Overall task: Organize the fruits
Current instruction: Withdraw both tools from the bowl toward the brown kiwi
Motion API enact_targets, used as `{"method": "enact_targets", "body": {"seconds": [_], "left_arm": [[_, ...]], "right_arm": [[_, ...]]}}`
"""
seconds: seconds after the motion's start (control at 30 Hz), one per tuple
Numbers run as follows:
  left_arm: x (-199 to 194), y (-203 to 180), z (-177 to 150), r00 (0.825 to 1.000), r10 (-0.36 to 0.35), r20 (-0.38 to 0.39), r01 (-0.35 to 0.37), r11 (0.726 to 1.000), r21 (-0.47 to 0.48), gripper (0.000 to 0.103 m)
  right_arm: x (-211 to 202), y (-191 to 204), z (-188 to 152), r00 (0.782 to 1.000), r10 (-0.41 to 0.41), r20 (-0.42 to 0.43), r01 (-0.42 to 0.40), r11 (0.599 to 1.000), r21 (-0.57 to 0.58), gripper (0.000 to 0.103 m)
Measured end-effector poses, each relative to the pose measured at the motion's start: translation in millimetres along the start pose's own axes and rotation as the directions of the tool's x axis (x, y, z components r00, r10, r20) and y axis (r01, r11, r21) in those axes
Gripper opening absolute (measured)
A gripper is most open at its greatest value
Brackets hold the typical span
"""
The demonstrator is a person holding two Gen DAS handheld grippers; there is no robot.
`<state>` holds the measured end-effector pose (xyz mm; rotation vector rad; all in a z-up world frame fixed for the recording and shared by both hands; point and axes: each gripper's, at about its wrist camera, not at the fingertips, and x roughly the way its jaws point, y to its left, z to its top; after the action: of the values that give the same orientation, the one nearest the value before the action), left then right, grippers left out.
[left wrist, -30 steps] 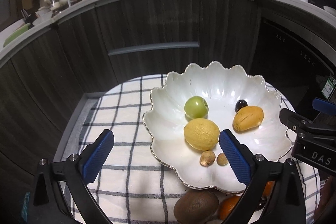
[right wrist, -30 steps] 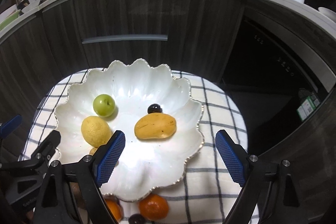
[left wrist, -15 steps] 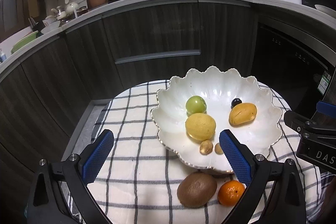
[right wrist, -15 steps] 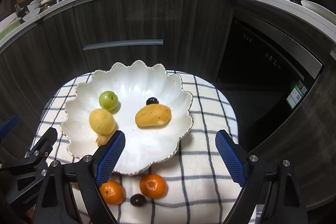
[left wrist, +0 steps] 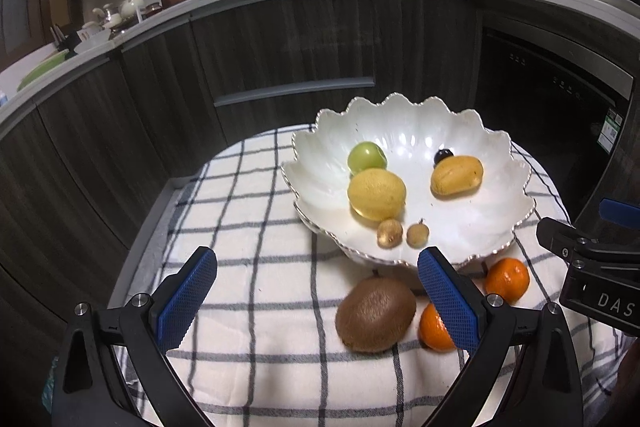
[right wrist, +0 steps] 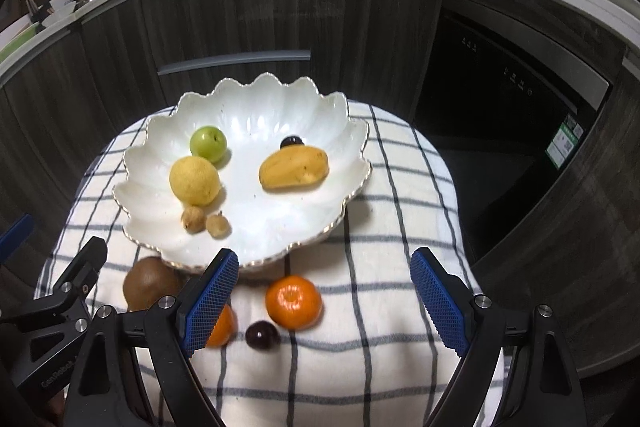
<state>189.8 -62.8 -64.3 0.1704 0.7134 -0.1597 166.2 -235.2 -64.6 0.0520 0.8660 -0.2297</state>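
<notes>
My right gripper (right wrist: 324,301) hangs with jaws wide apart, empty, over a round orange tangerine (right wrist: 293,302) and a dark cherry (right wrist: 262,335) on the checked-cloth table (right wrist: 384,359) — my left gripper (left wrist: 316,301) gapes too, the fuzzy brown kiwi (left wrist: 375,314) between its fingers, untouched. Beyond — the scalloped white bowl (right wrist: 320,227) of fruit.

Black grippers with blue pads
Left gripper (left wrist: 316,297) and right gripper (right wrist: 324,301): black plastic arms; blue cross-hatched pads (right wrist: 210,301); silver screws; white lettering on the housings.
</notes>
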Motion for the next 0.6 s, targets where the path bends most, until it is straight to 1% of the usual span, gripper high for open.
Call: {"method": "enact_targets", "body": {"seconds": [0.17, 0.4, 0.6], "left_arm": [[10.2, -4.3, -12.4, 0.999, -0.024, -0.028, 0.024, 1.000, 0.012, 0.102], [26.5, -5.9, -29.2, 0.995, -0.063, -0.078, 0.065, 0.998, 0.017, 0.102], [36.8, -9.4, -35.4, 0.992, -0.080, -0.101, 0.083, 0.996, 0.035, 0.101]], "right_arm": [[3.4, -0.3, -11.1, 1.000, -0.014, -0.004, 0.014, 1.000, 0.004, 0.089], [15.2, 0.9, -25.8, 0.999, -0.022, -0.039, 0.022, 1.000, 0.008, 0.089], [21.7, 3.1, -32.7, 0.998, -0.024, -0.060, 0.024, 1.000, 0.007, 0.089]]}}
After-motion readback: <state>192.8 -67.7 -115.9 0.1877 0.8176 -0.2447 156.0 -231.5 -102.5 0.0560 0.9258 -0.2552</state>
